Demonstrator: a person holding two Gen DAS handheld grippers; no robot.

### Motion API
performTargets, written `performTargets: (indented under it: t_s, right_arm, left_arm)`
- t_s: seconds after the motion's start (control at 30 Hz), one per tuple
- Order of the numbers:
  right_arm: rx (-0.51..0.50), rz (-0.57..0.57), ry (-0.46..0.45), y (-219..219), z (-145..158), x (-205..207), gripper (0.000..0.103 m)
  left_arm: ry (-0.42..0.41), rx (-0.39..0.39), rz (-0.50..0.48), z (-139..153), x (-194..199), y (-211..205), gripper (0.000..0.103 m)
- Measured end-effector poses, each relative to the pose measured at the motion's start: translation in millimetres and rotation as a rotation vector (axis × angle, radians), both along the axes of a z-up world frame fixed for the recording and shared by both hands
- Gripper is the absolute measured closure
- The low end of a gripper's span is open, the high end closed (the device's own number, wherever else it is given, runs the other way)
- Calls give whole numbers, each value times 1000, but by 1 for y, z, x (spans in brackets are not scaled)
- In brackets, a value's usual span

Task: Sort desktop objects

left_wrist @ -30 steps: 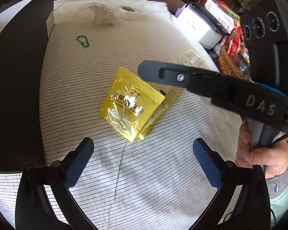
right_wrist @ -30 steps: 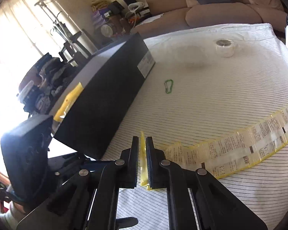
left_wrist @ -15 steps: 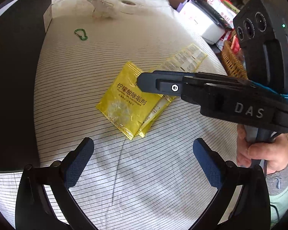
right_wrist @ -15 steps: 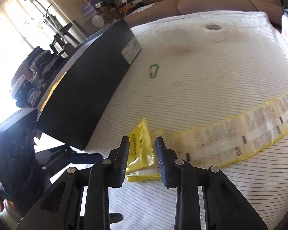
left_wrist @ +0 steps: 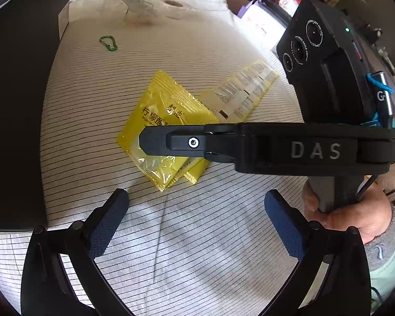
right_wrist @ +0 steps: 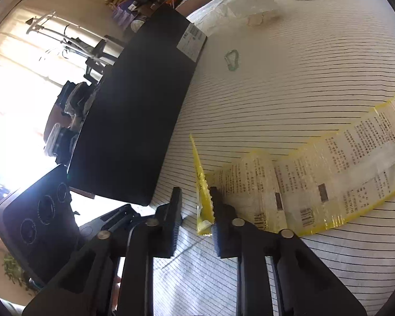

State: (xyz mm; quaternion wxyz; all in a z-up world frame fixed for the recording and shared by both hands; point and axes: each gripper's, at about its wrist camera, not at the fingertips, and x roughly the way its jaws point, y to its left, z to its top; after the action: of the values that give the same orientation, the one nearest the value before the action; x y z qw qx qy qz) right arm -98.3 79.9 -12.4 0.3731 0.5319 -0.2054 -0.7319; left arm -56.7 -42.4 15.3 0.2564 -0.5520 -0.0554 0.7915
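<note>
A yellow sachet (left_wrist: pixel 160 121) lies on the striped cloth, folded over a long strip of joined yellow sachets (left_wrist: pixel 245 92). In the right wrist view the sachet (right_wrist: pixel 202 192) stands on edge between the fingers and the strip (right_wrist: pixel 329 179) runs off to the right. My right gripper (right_wrist: pixel 194 210) is open around the sachet's edge, its fingers apart from it on the left; seen from the left wrist, its finger (left_wrist: pixel 176 142) lies across the sachet. My left gripper (left_wrist: pixel 197 216) is open and empty, just in front of the sachet.
A large black box (left_wrist: pixel 15 105) lies along the left side of the cloth, also in the right wrist view (right_wrist: pixel 134 110). A green carabiner (left_wrist: pixel 108 43), a tape roll (left_wrist: pixel 174 4) and a clear plastic bag (left_wrist: pixel 137 5) lie at the far end.
My right gripper has opened from shut on the sachet to open and lowered toward the cloth; the sachet and strip now lie down. The left gripper has stayed open.
</note>
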Motion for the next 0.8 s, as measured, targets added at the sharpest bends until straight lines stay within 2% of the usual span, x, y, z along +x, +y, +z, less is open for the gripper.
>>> performTargets:
  t_s: [0.1,0.23,0.33,0.5,0.6,0.67,0.8]
  right_arm:
    - [-39,-19,5,0,1,0,96]
    - [-152,-72,2,17,16,-2,96]
    - [-232,-132,20,41,36,-5,97]
    - [-300,-253,108,95,72,-6,97]
    - [-290,-320,128,122,79,-10,97]
    - [-247,-343,107,131,73,-12,94]
    - [-137,-290,96,126,69,-13,90]
  left_arm:
    - [4,-17,17,3,-1,-2,0]
    - [4,26,38,10,-5,-6,0]
    - [57,-11,46,17,-7,1,0]
    - [124,-43,102,19,-18,14,0]
    - [118,-53,91,12,-24,23,0]
    - [116,-88,79,4,-27,33,0]
    - [65,-104,88,-7,-23,35,2]
